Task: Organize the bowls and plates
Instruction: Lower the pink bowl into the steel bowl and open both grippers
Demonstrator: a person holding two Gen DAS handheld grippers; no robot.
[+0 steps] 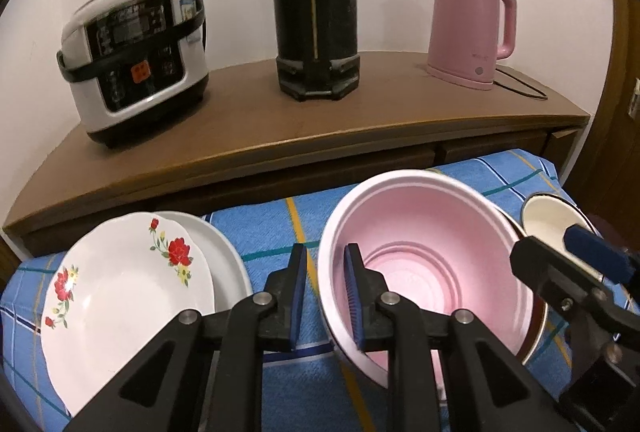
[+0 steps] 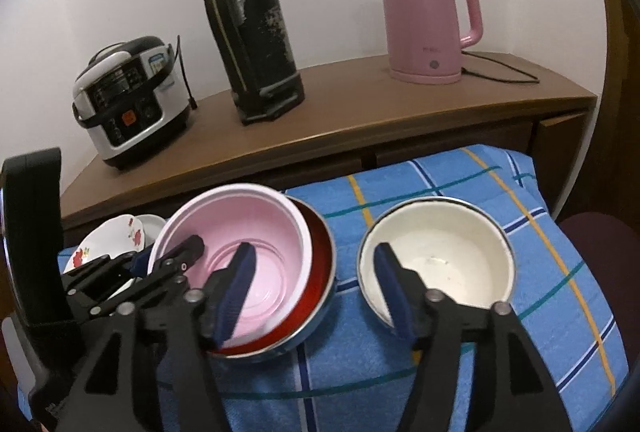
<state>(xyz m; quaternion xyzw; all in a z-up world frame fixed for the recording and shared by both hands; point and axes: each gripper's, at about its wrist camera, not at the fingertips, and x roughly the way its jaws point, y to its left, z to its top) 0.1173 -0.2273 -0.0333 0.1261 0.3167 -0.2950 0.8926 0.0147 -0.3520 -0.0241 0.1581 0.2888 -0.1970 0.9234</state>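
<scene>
Two hand-held grippers work over a blue checked cloth (image 2: 460, 364). Left gripper (image 1: 326, 296) straddles the near rim of the pink bowl (image 1: 432, 256), one pad inside, one outside; contact unclear. Pink bowl sits nested in a red bowl (image 2: 320, 264). Right gripper (image 2: 316, 292), jaws spread and empty, is between it and the cream bowl (image 2: 440, 256). Flowered plate (image 1: 124, 296) lies left, stacked on a white plate (image 1: 224, 260).

Both wrist views close, angled down; share pink bowl (image 1: 432, 264).
</scene>
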